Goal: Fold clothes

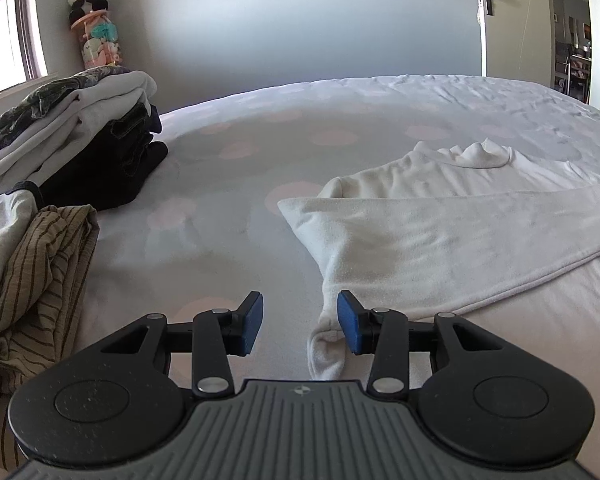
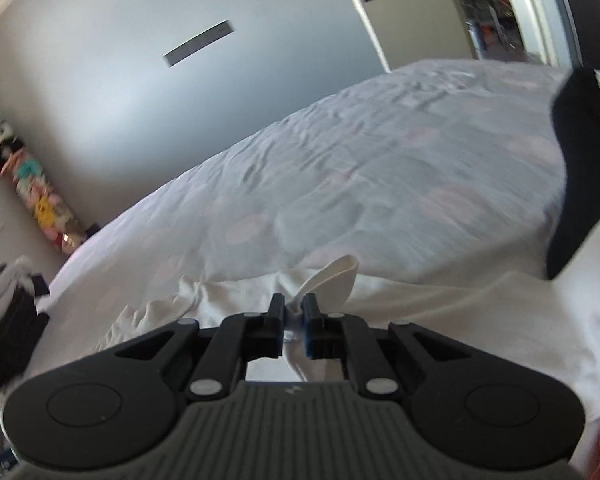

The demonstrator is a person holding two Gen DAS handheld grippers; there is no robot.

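Nearest to us, our right gripper (image 2: 294, 322) is clenched on a pinch of the white top (image 2: 440, 320), a small tongue of cloth sticking up beyond the closed jaws; we take it that we hold an edge or a sleeve end so the cloth can be carried over in a fold, though which part it is we cannot tell from here

Our left gripper (image 1: 300, 328) stands released, its blue pads (image 1: 348, 328) apart and nothing pressed between them. The narrow end of the white top's sleeve (image 1: 326, 354) lies just beside the right-hand pad, not gripped. We judge this hand waits low over the bed (image 1: 228, 152) so it can either pin the cloth flat or take that end when the fold comes across

A little farther, the white top lies spread over the right half of the bed, one sleeve already laid across its body and the neck opening (image 1: 484, 156) toward the far side, so it looks part-way folded

At the near left sits a loose striped garment (image 1: 40, 272), probably waiting its turn. Beyond it, at the far left, a stack of folded clothes (image 1: 72, 140) is kept clear of the working space. Farthest, in the corner, stands a tall jar of soft toys (image 1: 98, 44) with a panda on top
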